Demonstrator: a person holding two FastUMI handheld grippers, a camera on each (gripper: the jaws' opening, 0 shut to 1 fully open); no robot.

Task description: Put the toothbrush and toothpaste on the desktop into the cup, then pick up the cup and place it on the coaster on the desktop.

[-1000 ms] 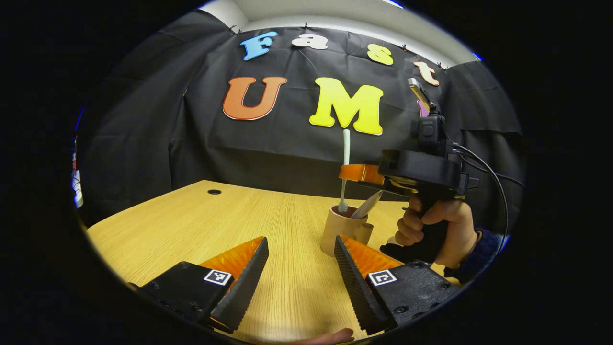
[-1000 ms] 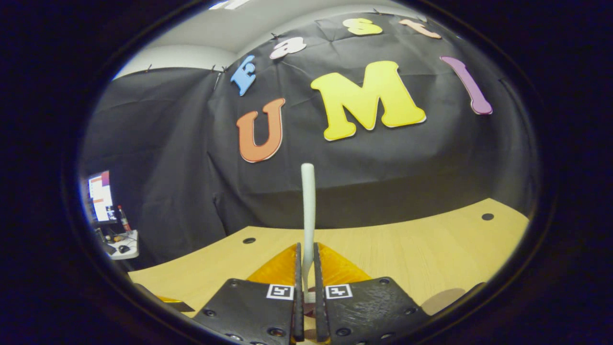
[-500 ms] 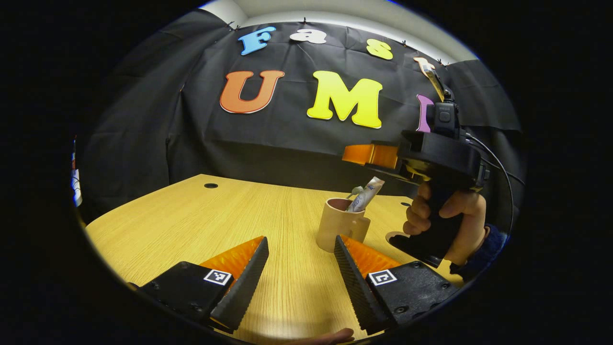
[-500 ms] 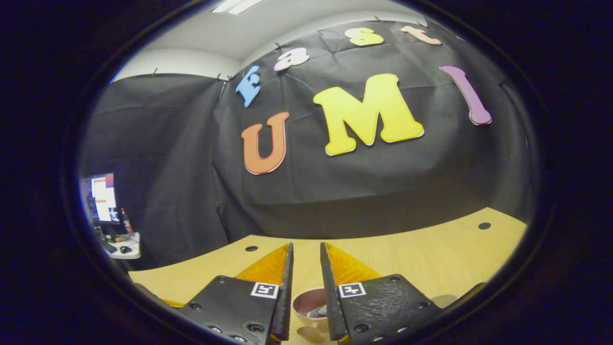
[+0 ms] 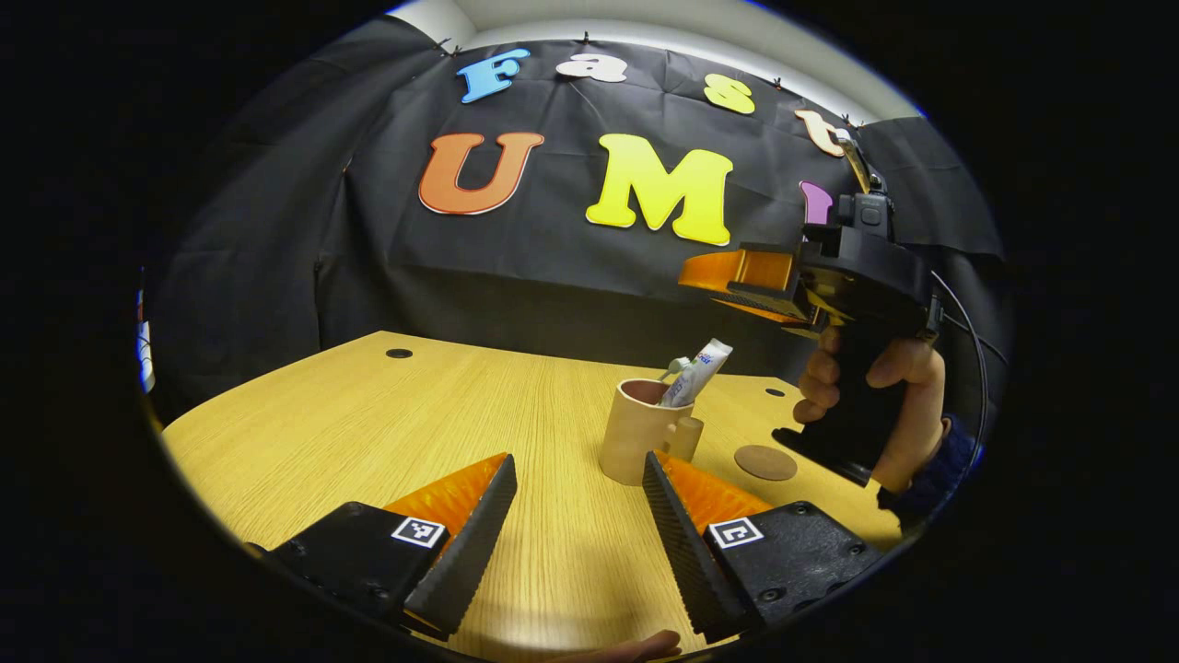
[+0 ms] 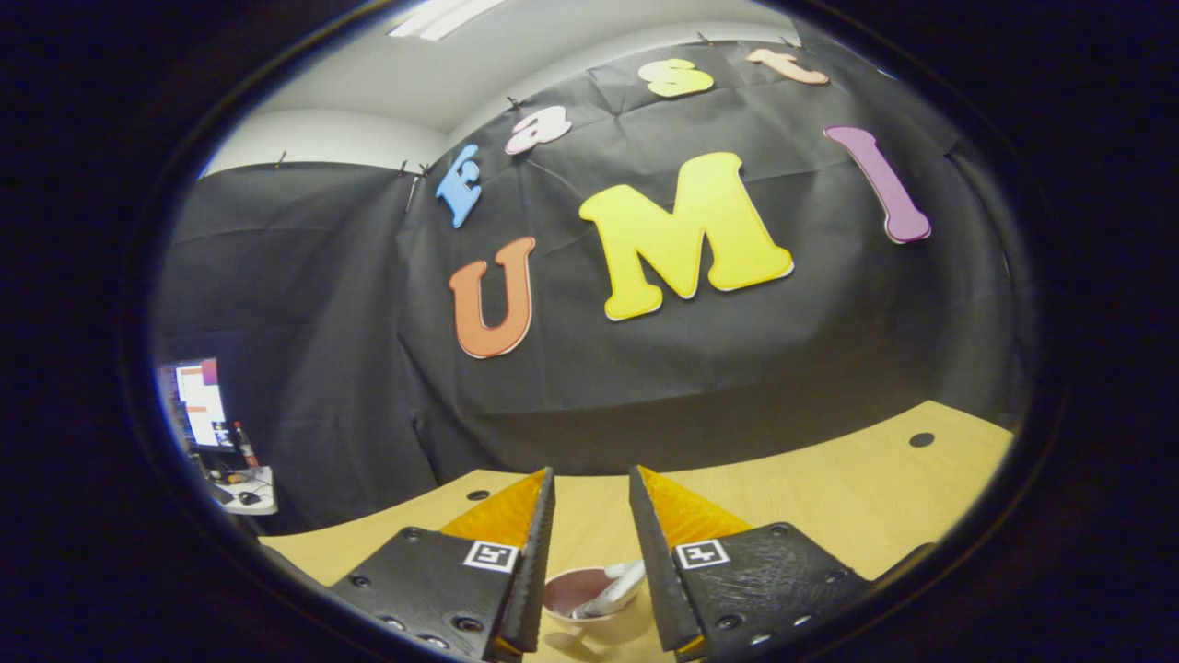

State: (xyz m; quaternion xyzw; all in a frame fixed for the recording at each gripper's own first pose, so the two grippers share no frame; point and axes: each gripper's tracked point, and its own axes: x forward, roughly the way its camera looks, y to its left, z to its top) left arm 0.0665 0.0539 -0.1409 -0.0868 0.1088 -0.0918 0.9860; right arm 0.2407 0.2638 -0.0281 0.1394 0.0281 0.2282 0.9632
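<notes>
**Brush and paste are in the cup; the cup goes next**

In the left gripper view, the left gripper (image 5: 576, 516) sits low over the wooden desktop (image 5: 368, 433). Its two fingers are wide apart and hold nothing. Just past its right finger stands the tan cup (image 5: 636, 431). The toothpaste tube (image 5: 697, 370) leans out of the cup, and the top of the toothbrush (image 5: 677, 366) peeks out beside it. The round brown coaster (image 5: 765, 462) lies flat on the desktop, near the cup, on its right. The right gripper (image 5: 737, 276) hangs in the air above the cup, held by a hand (image 5: 884, 405).

In the right gripper view, the right gripper (image 6: 589, 543) has its fingers apart, with nothing between them. The cup (image 6: 589, 594) is far below, seen in the gap.

I think the first step is done. Next, one gripper must grab the cup, lift it, and set it on the coaster without tipping it.

The cup's handle is partly behind the left gripper's finger. Most of the toothbrush is down inside the cup. In the right gripper view the cup is cut off at the bottom.
</notes>
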